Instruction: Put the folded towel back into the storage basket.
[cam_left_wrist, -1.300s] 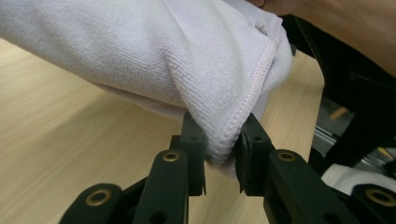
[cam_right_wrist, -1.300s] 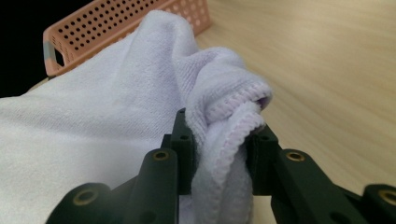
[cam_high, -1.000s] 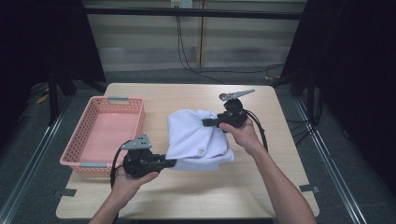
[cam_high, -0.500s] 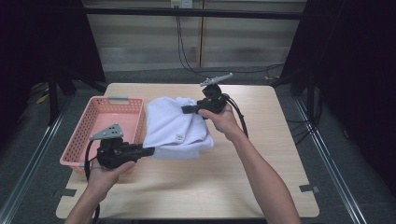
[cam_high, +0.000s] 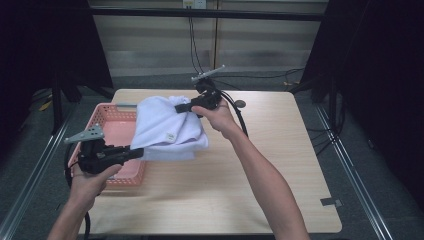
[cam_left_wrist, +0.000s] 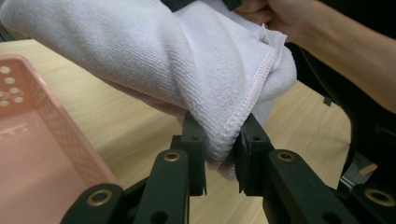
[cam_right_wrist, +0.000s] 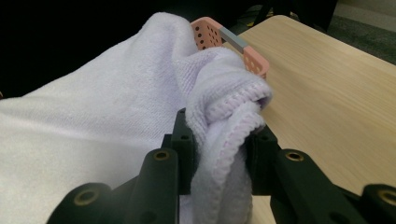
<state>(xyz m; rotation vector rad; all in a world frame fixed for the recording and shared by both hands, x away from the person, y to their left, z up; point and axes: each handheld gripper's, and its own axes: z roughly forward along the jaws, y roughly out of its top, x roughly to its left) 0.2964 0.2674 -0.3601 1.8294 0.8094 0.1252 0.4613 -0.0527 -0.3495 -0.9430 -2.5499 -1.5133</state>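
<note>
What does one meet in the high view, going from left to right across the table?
Left gripper → pink basket → folded white towel → right gripper → bare wooden table.

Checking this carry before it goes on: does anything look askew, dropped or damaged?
Nothing stands out. The folded white towel hangs between the left gripper and right gripper, each clamped on an edge, partly over the pink basket. No tear or spill shows.

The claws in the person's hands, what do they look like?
Both are black. The left claw and the right claw each carry a grey three-cornered plate on top and trail a black cable. Their jaws are flat black bars with round rivets. The person's forearms are bare, no sleeves.
</note>
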